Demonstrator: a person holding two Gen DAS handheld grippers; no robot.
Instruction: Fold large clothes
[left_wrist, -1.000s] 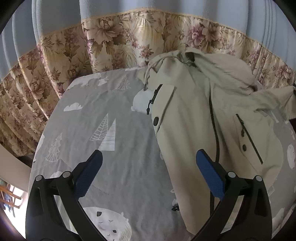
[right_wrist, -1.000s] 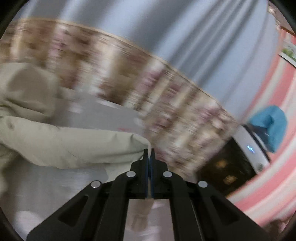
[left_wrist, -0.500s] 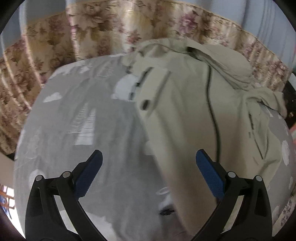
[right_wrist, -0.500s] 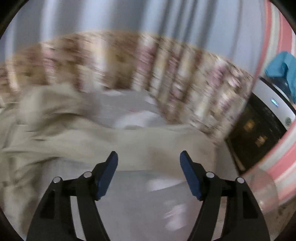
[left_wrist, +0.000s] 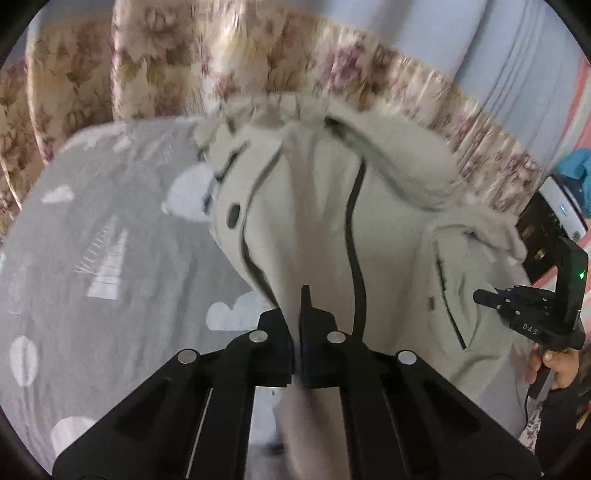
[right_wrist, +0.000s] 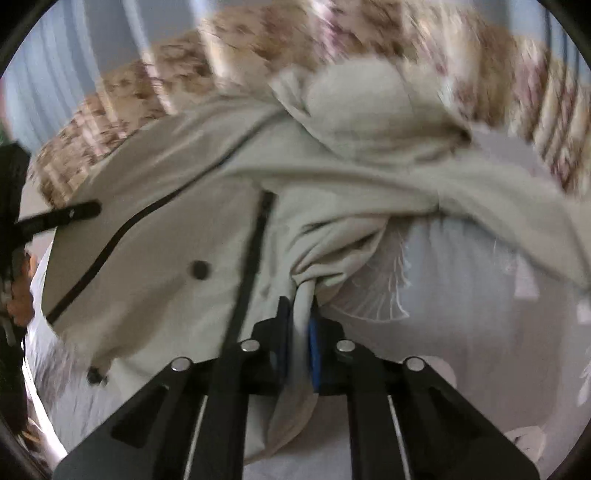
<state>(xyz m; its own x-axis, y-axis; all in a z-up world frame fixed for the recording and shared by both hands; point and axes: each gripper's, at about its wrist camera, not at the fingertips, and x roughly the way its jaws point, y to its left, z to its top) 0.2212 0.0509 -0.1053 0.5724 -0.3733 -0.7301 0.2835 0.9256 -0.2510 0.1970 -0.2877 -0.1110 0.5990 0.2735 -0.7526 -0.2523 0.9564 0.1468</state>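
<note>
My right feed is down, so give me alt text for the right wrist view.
The right gripper is closing on a bunched fold of the beige jacket's lower edge, fabric between its blue pads. The jacket lies zipped on a grey patterned bedsheet, hood toward floral curtains. The left gripper shows at the left edge.

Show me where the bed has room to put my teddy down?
The grey sheet lies bare between the floral curtain and the beige jacket; a smaller bare patch sits beside the jacket's sleeve. The jacket's side is crowded: the left hand-held gripper and right hand-held gripper pinch it.
</note>
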